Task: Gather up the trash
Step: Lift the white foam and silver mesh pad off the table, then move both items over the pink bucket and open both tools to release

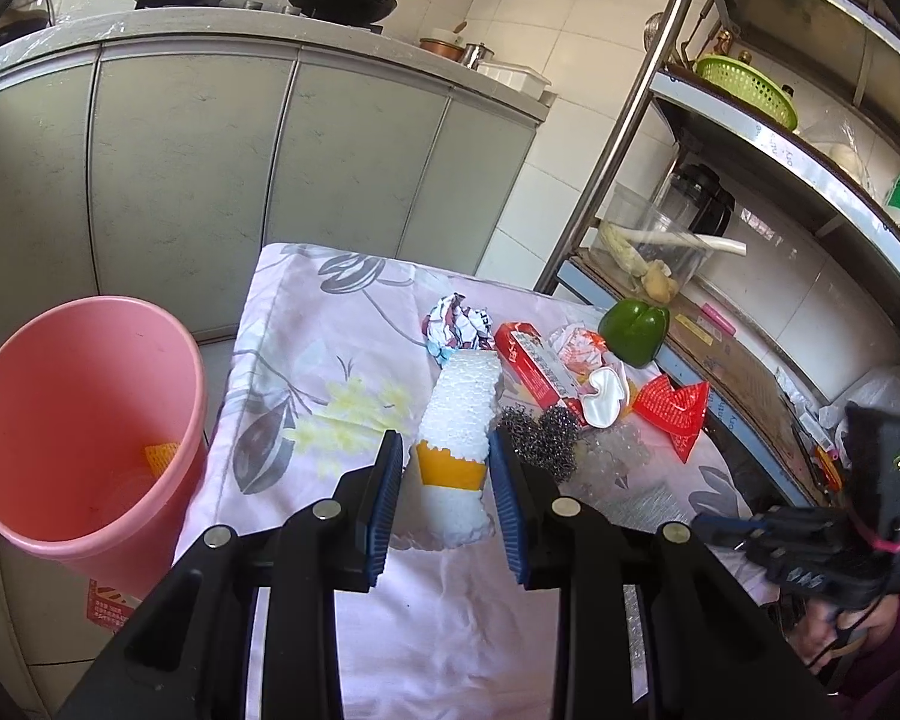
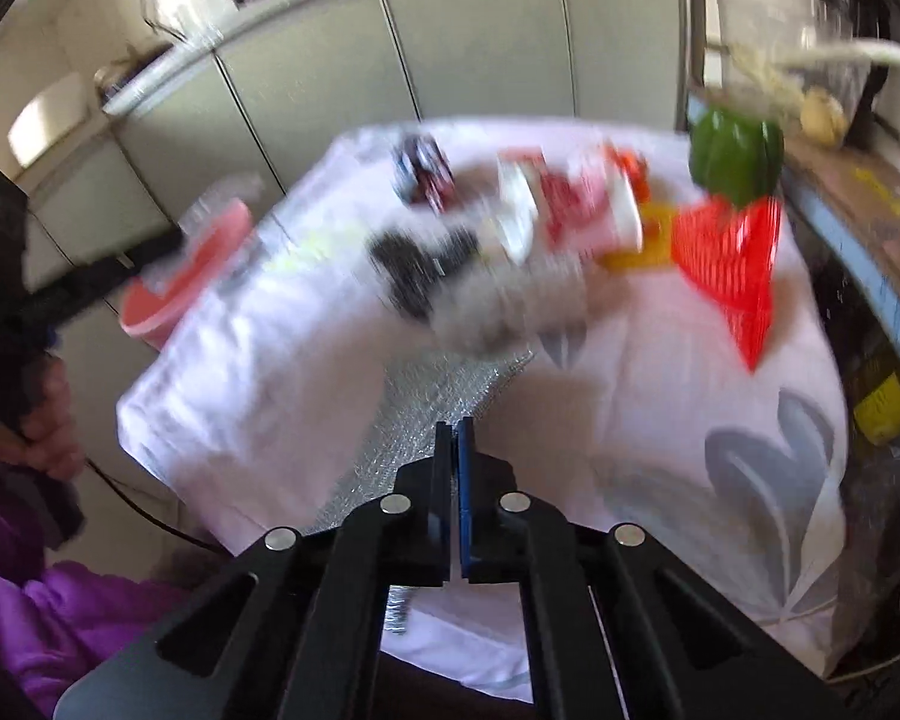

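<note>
Trash is lying scattered across the far half of a small table (image 1: 306, 540) draped in a pale flowered cloth – a crumpled wrapper (image 1: 457, 324), a red box (image 1: 531, 363), a red mesh net (image 1: 678, 405), two dark wire scrubbers (image 1: 540, 429) and a white foam sleeve (image 1: 459, 450) with an orange band. The left gripper (image 1: 446, 507) is hovering over that foam sleeve, its blue-padded jaws standing apart on either side of it with a gap showing on both sides, so nothing is being squeezed. The scrubbers are sitting just beside the right-hand pad, close enough to crowd it. A green pepper (image 1: 635, 330) is resting at the far right corner, near the red net and against the metal shelf rack (image 1: 750, 138).

A pink bucket (image 1: 84, 432) is standing on the floor beside the table's left edge, with a scrap of orange lying at its bottom.

The right gripper (image 2: 456, 429) is held low over the near edge of the table, jaws pressed together with nothing visible between them; a strip of silvery bubble wrap (image 2: 438, 402) is lying just ahead of its tips. Its view is badly blurred – only the pepper (image 2: 735, 159) and net (image 2: 729, 264) are reading clearly there.
</note>
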